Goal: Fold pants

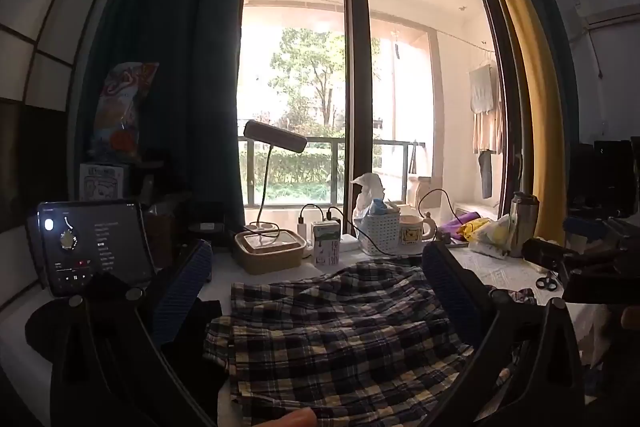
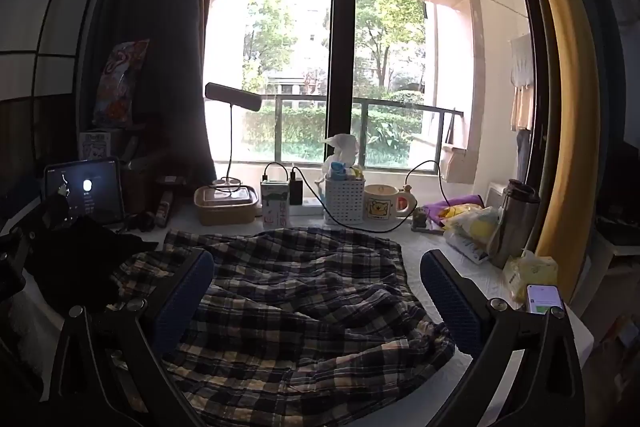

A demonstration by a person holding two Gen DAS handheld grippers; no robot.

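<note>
The plaid pants (image 1: pixel 340 327) lie rumpled on the white table (image 1: pixel 504 271), dark blue, black and cream checks. My left gripper (image 1: pixel 320 259) is open and empty, its blue-padded fingers spread wide above the pants. In the right wrist view the pants (image 2: pixel 296 303) fill the middle of the table, creased and partly bunched. My right gripper (image 2: pixel 320 263) is open and empty, held just above the cloth. A fingertip (image 1: pixel 296 417) shows at the bottom edge of the left wrist view.
Along the window stand a tablet (image 2: pixel 86 191), a lunch box (image 2: pixel 226 205), a milk carton (image 2: pixel 275 205), a white basket (image 2: pixel 344 201), a mug (image 2: pixel 384 207), a steel flask (image 2: pixel 514 223) and a desk lamp (image 2: pixel 232 97). A phone (image 2: pixel 544 299) lies at the right. Scissors (image 1: pixel 546 283) and a black cloth (image 2: pixel 76 263) lie nearby.
</note>
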